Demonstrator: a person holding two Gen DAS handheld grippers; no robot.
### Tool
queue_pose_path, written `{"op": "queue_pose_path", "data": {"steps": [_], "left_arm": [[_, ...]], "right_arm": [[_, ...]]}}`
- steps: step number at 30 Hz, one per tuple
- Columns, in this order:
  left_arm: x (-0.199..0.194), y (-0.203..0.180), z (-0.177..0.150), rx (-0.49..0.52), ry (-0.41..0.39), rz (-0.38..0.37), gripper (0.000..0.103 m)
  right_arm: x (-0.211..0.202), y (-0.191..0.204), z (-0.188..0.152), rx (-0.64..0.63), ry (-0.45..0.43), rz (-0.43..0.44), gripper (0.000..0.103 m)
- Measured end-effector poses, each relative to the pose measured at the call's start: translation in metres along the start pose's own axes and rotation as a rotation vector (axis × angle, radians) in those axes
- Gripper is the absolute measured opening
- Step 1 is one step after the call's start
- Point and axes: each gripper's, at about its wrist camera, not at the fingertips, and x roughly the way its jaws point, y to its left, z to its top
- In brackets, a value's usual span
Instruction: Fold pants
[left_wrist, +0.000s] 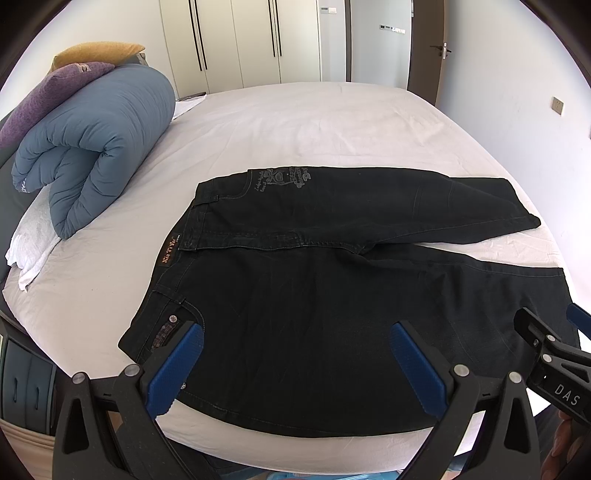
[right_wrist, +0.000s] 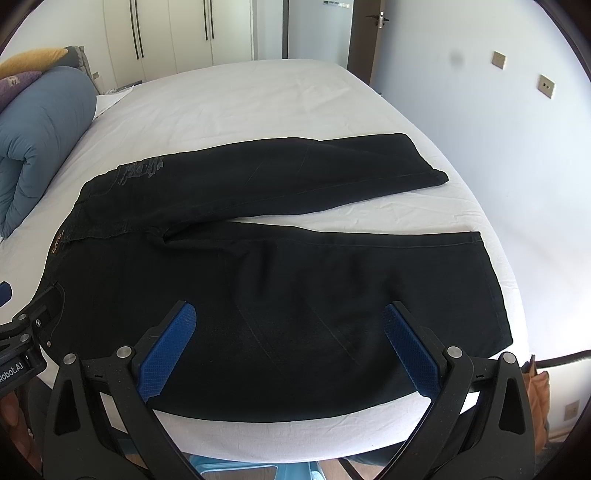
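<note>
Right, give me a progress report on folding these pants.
Done: the black jeans lie flat on the white bed, waistband to the left, legs spread apart to the right. In hand: nothing; the left gripper and right gripper hover open above the near leg, gripping no fabric. Left: every fold, starting with bringing one leg over the other.

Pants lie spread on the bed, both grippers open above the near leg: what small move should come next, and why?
Probably lower both grippers to the near edge of the pants and pinch it. The left gripper and right gripper are open and holding nothing, and the legs lie apart, unfolded, on the bed.
</note>
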Motion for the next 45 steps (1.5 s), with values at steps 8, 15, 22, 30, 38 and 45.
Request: {"op": "queue_pose_path", "data": {"steps": [8,15,22,30,38,45], "left_arm": [[0.009,0.004,0.002,-0.01,0.021,-0.019,0.103],[0.041,0.02,0.024,0.023,0.076,-0.051,0.103],[0.09,0.052,0.075,0.094,0.132,0.016,0.103],[0.19,0.113,0.186,0.226,0.125,0.004,0.103],[0.299,0.113,0.246,0.501,0.293,-0.066,0.103],[0.351,0.124,0.255,0.542,0.44,-0.135,0.1]], "right_arm": [[0.007,0.001,0.001,-0.025,0.011,0.022,0.103],[0.018,0.007,0.026,-0.125,-0.01,0.193,0.103],[0.05,0.016,0.086,-0.21,-0.028,0.386,0.103],[0.123,0.034,0.158,-0.335,0.002,0.555,0.09],[0.195,0.07,0.198,-0.521,0.068,0.664,0.068],[0.227,0.071,0.2,-0.554,0.11,0.727,0.068]]}}
